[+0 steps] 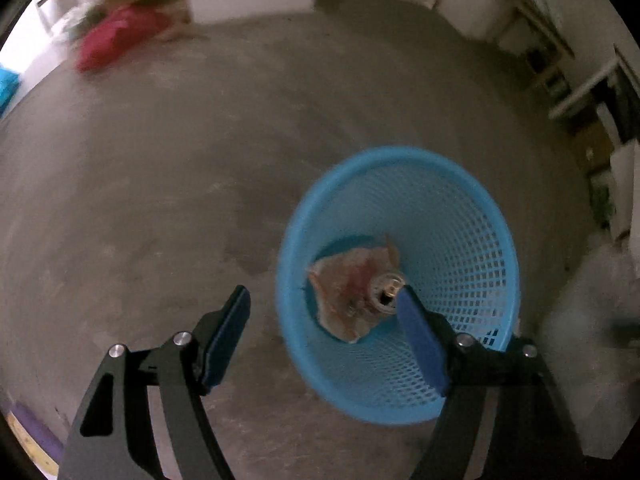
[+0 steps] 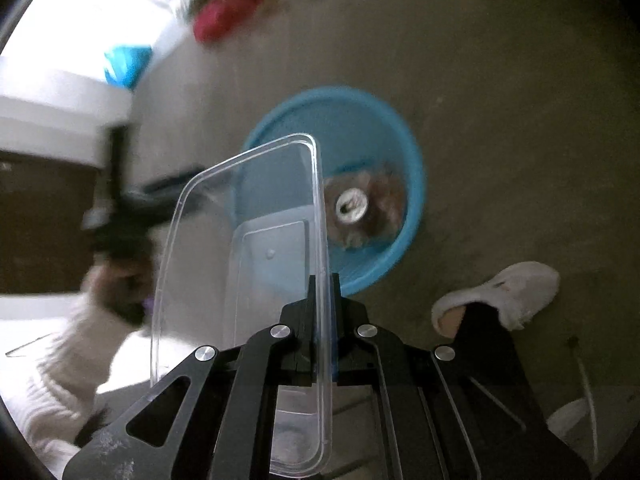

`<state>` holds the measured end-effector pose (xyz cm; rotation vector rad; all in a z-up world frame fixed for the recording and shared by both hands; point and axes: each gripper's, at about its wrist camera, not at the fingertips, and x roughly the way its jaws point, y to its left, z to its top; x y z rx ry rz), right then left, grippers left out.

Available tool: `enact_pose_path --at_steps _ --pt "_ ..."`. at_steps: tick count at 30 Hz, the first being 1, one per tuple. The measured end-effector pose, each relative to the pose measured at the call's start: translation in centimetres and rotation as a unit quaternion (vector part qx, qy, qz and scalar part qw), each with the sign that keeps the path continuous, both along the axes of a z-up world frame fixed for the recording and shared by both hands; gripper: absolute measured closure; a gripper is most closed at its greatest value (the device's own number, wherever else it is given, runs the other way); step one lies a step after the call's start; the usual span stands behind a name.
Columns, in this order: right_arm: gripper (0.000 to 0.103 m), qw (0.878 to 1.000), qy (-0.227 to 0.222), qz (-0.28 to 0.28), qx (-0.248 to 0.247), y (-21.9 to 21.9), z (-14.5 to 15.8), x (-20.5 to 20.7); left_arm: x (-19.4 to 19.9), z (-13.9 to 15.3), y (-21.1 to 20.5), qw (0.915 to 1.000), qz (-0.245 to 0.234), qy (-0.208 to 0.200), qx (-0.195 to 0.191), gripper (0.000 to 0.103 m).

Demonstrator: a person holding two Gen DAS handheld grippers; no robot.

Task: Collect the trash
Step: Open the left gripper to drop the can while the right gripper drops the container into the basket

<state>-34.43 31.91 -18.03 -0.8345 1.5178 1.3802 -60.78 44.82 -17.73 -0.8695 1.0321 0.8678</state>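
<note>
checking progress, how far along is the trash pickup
Done: a crumpled brown paper and a metal can lie in the blue mesh plastic basket. In hand: right gripper pinches a clear plastic container. Left gripper is open, empty. Left: dropping the container in.

Left gripper [image 1: 324,304] pointing steeply down, jaws spread wide and empty, right gripper [image 2: 323,280] angled down, jaws clamped on container rim [image 2: 320,208]
</note>
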Motion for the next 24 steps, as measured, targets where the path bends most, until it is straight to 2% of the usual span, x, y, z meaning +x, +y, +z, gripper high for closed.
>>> enact_pose_path --at_steps 2,7,9,10,11,13,17,20,24 --pt "0.100 0.999 -0.009 0.016 -0.027 1.9 -2.6 -1.7 -2.2 1.5 -0.3 0.9997 0.021 -0.009 0.011 0.030" --pt "0.099 0.995 -0.039 0.042 -0.079 5.9 -8.1 -5.1 -4.7 2.5 -1.9 0.9983 0.046 -0.023 0.026 0.030" --pt "0.094 0.993 -0.078 0.059 -0.074 7.3 -9.8 -6.5 -5.2 3.2 -1.8 0.9979 0.050 -0.023 0.034 0.030" --pt "0.084 0.992 -0.095 0.064 -0.061 8.1 -10.4 -7.1 -5.6 3.1 -2.1 0.9978 0.050 -0.022 0.039 0.030" --pt "0.063 0.991 -0.110 0.061 -0.053 8.6 -10.8 -7.4 -5.6 3.2 -2.5 0.9976 0.049 -0.019 0.045 0.030" --pt "0.044 0.989 -0.130 0.046 -0.055 9.4 -11.4 -7.6 -5.3 2.9 -2.5 0.9976 0.046 -0.011 0.051 0.030" --pt "0.045 0.991 -0.118 0.050 -0.048 9.8 -10.4 -8.0 -5.0 3.2 -3.0 0.9974 0.034 0.004 0.063 0.030" --pt "0.045 0.988 -0.132 0.069 -0.032 9.6 -8.0 -7.9 -4.3 3.2 -3.3 0.9973 0.023 0.002 0.070 0.030" --pt "0.045 0.987 -0.142 0.072 -0.018 9.8 -4.2 -6.8 -3.3 2.6 -3.6 0.9981 0.017 -0.004 0.059 0.030"
